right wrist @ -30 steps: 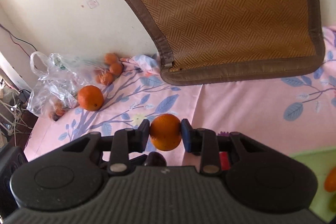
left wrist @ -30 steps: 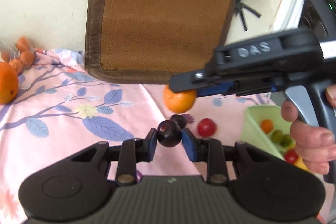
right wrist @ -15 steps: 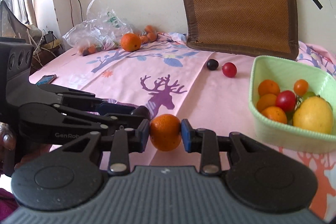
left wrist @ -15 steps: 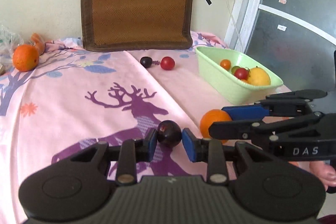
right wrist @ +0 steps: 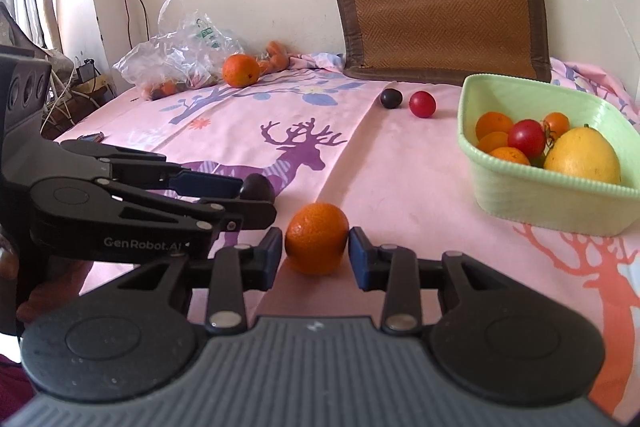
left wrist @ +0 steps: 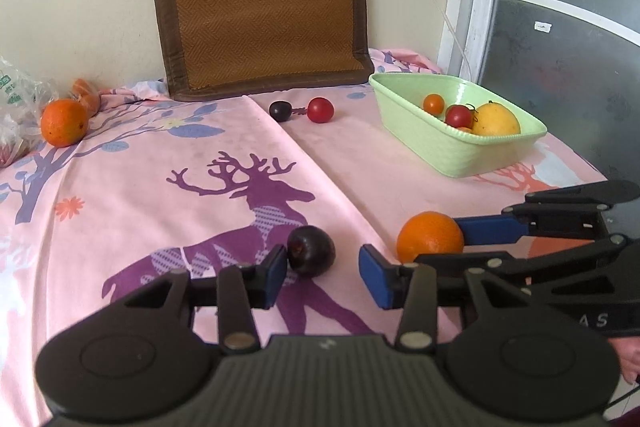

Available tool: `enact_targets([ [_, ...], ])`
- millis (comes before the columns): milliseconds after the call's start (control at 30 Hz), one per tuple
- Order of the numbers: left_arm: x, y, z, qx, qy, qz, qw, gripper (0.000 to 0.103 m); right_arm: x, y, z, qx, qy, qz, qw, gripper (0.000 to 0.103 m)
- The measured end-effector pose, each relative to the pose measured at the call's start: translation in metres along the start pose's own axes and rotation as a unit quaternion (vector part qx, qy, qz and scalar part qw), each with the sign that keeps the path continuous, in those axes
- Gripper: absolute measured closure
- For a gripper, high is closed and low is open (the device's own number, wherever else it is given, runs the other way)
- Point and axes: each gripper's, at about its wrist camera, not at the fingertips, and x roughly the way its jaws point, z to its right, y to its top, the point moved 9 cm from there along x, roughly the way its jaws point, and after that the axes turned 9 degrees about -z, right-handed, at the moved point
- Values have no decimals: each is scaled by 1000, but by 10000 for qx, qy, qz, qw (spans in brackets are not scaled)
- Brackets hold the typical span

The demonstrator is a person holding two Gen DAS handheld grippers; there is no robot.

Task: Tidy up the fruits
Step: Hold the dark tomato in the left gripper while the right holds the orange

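A dark plum [left wrist: 311, 256] lies on the pink deer-print cloth [left wrist: 160, 195] between the jaws of my left gripper [left wrist: 323, 265]. The jaws are opening: the left pad still touches the plum and the right pad stands clear of it. An orange [right wrist: 316, 244] rests on the cloth between the jaws of my right gripper [right wrist: 316, 253], which are opening too, its pads just off the peel. The two grippers lie side by side. A green basket [right wrist: 540, 203] at the right holds a yellow fruit, tomatoes and small oranges.
At the back, a second plum [left wrist: 280, 111] and a red tomato [left wrist: 320, 109] lie before a brown cushion [left wrist: 260, 7]. Another orange [left wrist: 64, 122] sits far left beside a plastic bag [right wrist: 180, 55]. A person's hand holds each gripper.
Both grippers drew back from the cushion to the near part of the cloth and sank. Their jaws have widened, and the plum and the orange now rest on the cloth.
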Motion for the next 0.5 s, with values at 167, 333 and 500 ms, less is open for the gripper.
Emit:
enact_targets([
  [167, 5, -2, -1, -139, 249, -84, 9996, 61, 1, -8, 5, 224, 26, 114, 9997, 63],
  [333, 5, -3, 1, -125, 418, -90, 9990, 59, -1, -9, 3, 248, -49, 190, 9995, 63],
  [500, 4, -5, 1, -138, 429, -86, 9989, 58, -3, -10, 2, 259, -76, 197, 9994, 63],
])
